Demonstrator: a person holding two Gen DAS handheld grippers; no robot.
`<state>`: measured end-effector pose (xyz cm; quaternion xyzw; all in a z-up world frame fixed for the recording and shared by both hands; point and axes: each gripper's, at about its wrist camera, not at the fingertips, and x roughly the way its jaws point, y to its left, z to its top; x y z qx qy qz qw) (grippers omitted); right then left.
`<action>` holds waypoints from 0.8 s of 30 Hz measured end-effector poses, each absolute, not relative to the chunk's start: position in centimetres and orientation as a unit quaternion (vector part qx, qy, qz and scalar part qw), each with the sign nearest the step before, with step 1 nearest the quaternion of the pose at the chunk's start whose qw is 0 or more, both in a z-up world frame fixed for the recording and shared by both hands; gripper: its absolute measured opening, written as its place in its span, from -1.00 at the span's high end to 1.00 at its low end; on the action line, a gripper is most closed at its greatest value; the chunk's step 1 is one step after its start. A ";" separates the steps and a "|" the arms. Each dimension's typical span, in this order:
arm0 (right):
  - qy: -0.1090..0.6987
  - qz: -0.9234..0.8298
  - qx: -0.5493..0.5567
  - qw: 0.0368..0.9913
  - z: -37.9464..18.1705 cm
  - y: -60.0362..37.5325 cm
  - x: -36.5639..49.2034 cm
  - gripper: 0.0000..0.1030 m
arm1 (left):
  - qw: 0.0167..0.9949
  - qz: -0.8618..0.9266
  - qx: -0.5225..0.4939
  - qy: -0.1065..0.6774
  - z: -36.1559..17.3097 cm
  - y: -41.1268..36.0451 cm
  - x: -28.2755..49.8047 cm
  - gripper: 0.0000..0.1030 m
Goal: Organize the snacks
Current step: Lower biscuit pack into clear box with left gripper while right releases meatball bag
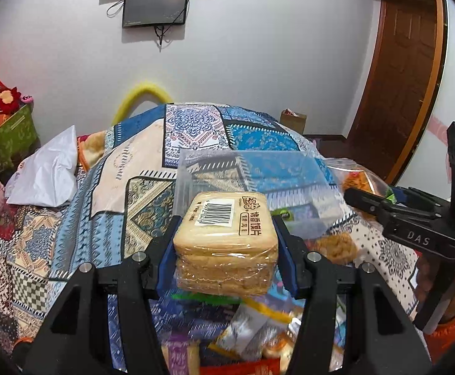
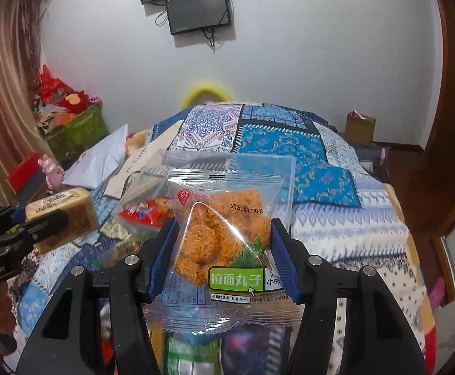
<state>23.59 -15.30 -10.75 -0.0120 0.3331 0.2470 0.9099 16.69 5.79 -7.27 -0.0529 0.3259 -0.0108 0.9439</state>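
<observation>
snacks lie heaped on the bedspread beside a clear plastic tub. left gripper clamps a barcoded biscuit pack above the heap; right gripper pinches a noodle-ball packet stamped "2026/01/20 k", labelled "拉面丸子".

Clear-wrapped stack of pale toasted bun slices, barcode label up, held off the bed. Clear packet of orange noodle balls upright, likewise raised.

patchwork bed; loose snack packets
</observation>
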 end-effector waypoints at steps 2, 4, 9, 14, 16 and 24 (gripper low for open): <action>0.336 0.247 -0.009 0.909 -10.9 -15.1 24.4 -0.07 | 0.944 -0.011 -0.051 0.325 -7.3 5.7 17.7 -0.06; 0.339 0.249 -0.005 0.907 -11.0 -14.8 25.2 -0.07 | 0.945 -0.009 -0.050 0.323 -7.3 5.7 18.5 -0.06; 0.348 0.252 -0.003 0.903 -11.6 -13.6 27.1 -0.07 | 0.942 -0.014 -0.067 0.329 -7.8 6.4 21.1 -0.06; 0.360 0.258 -0.008 0.897 -12.5 -11.9 29.2 -0.07 | 0.937 -0.017 -0.079 0.339 -8.7 6.9 23.6 -0.06; 0.364 0.260 -0.013 0.895 -12.8 -11.2 29.8 -0.07 | 0.936 -0.015 -0.082 0.341 -9.2 7.1 24.6 -0.06; 0.385 0.265 -0.040 0.883 -14.4 -9.3 31.7 -0.07 | 0.927 0.001 -0.077 0.367 -12.0 7.3 28.0 -0.06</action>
